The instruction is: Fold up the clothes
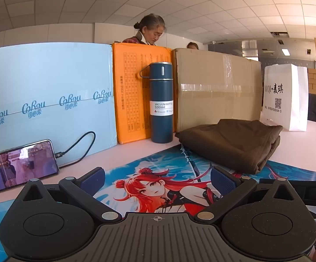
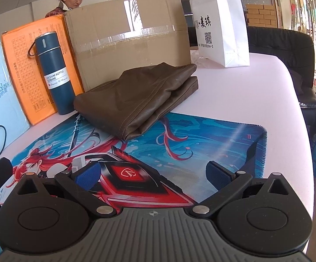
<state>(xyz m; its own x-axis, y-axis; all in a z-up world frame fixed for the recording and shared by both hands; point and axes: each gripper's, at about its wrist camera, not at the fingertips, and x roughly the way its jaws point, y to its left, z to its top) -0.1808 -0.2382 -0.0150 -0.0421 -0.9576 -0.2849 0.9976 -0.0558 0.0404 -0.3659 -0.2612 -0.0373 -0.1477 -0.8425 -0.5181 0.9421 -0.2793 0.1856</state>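
Note:
A brown garment (image 1: 234, 144) lies folded in a compact stack at the far edge of a blue anime desk mat (image 1: 149, 174), against a cardboard box. It also shows in the right wrist view (image 2: 140, 98). My left gripper (image 1: 156, 180) is open and empty, low over the mat, short of the garment. My right gripper (image 2: 152, 174) is open and empty over the mat (image 2: 212, 139), also nearer than the garment.
A dark blue vacuum bottle (image 1: 161, 102) stands left of the garment, before an orange box (image 1: 136, 96). A cardboard box (image 1: 216, 87), a light blue box (image 1: 44, 96) and a white paper bag (image 1: 285, 96) line the back. A phone (image 1: 22, 166) with cable leans at left. The table edge (image 2: 297, 118) curves at right.

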